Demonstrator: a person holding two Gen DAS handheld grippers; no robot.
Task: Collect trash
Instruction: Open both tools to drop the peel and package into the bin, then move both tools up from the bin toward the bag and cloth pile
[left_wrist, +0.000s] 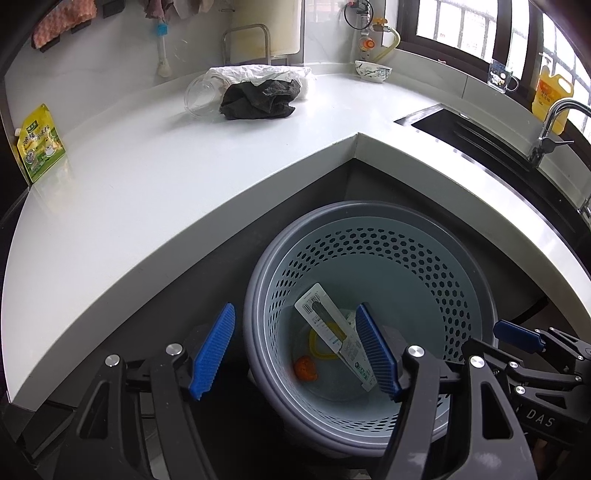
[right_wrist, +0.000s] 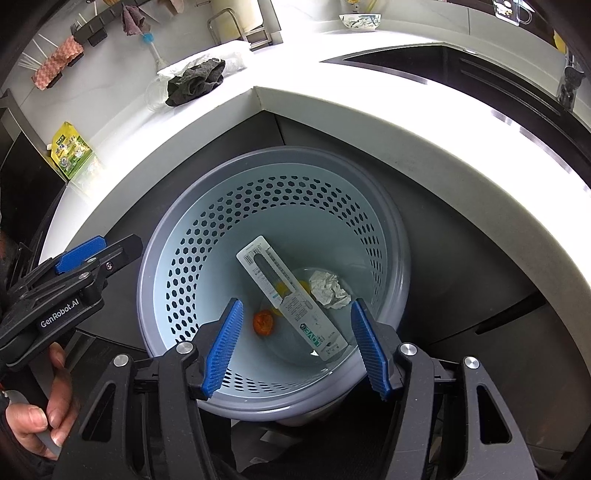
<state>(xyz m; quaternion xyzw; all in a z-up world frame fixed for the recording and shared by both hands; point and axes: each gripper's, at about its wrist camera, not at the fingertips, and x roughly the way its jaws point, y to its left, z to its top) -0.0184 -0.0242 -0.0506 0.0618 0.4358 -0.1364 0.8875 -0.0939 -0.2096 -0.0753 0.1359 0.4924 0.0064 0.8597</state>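
Hovering spread and empty, the left gripper (left_wrist: 295, 354) and right gripper (right_wrist: 295, 347) frame the perforated grey plastic bin (right_wrist: 369, 236) — beyond their fingers, the crumpled dark cloth (left_wrist: 258, 99) looks light and limp, best pinched at a raised fold.

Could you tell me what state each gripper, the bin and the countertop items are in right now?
Left gripper: open, empty, above the bin.
Right gripper: open, empty, above the bin.
Trash bin: upright, holding trash.
Long package: leaning inside the bin.
Crumpled paper: on the bin floor.
Dark cloth: bunched on the countertop.
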